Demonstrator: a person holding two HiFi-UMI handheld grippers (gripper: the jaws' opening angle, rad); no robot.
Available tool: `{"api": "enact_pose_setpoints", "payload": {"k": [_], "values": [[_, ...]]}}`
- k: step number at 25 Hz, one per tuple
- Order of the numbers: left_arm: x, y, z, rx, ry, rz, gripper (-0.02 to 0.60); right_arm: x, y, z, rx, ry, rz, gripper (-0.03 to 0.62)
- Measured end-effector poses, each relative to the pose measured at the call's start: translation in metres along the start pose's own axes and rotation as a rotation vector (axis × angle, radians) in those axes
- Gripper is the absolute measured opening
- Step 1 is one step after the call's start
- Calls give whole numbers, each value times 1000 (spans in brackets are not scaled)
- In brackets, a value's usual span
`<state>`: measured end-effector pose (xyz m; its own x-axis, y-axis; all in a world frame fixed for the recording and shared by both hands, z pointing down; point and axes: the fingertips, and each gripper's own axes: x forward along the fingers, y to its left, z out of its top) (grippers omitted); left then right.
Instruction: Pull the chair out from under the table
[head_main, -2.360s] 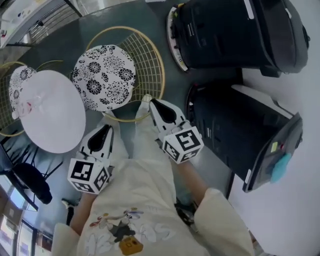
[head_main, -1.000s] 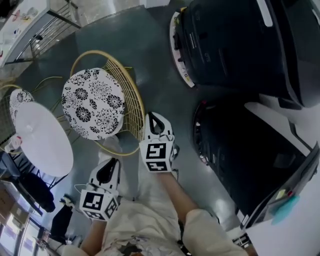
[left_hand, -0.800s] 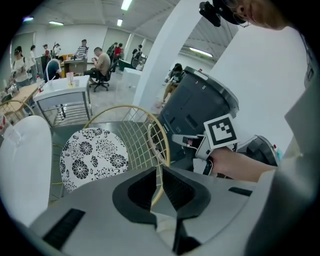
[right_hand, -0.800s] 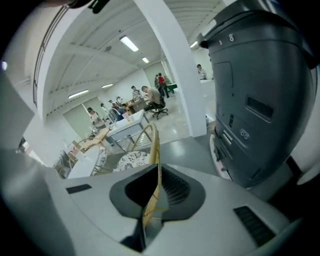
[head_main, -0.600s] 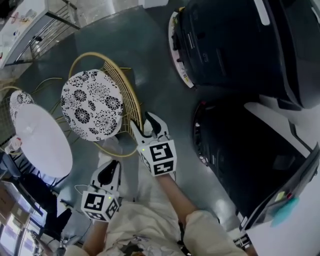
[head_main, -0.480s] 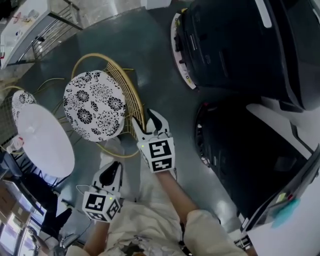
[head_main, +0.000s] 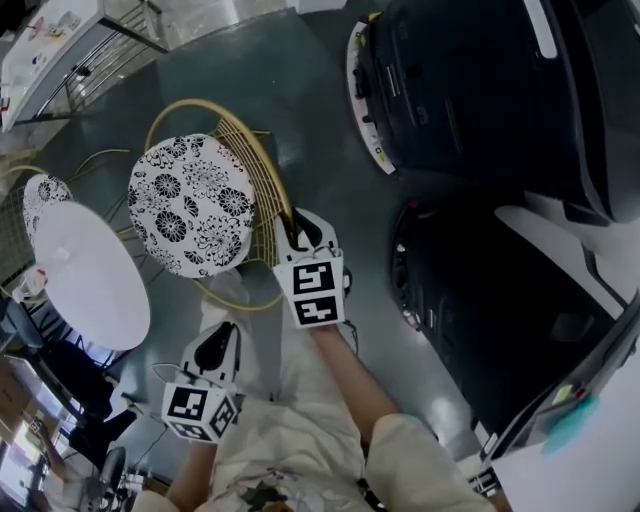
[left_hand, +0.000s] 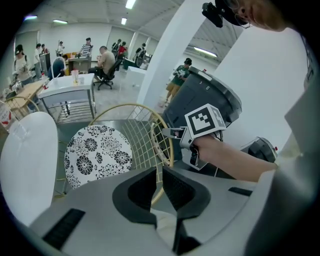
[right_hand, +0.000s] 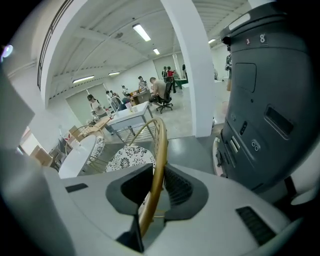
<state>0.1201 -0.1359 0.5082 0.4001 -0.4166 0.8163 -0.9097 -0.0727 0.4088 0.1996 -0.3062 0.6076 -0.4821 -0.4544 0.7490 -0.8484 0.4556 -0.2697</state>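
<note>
My right tongs (right_hand: 159, 172) have just been closing and pinch the gold back rim (right_hand: 161, 140) between their pads. My left tongs (left_hand: 159, 175) hang together, empty. The wire chair (head_main: 190, 205) looks light and stiff, but its smooth rim may slip, so I judge the top of the back the best hold. Only the head view shows the seat just beside the white table (head_main: 90, 280).
</note>
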Motion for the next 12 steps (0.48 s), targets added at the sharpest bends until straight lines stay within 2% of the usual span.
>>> {"api": "enact_pose_setpoints", "payload": {"k": [6,12], "values": [[-1,-1,-6,-6,12,-1,46,-1,0,0,-6,-2,-16,72],[0,1,-3,-8,8,4,46,-3,-6,-4,-36,38,-47,73]]}}
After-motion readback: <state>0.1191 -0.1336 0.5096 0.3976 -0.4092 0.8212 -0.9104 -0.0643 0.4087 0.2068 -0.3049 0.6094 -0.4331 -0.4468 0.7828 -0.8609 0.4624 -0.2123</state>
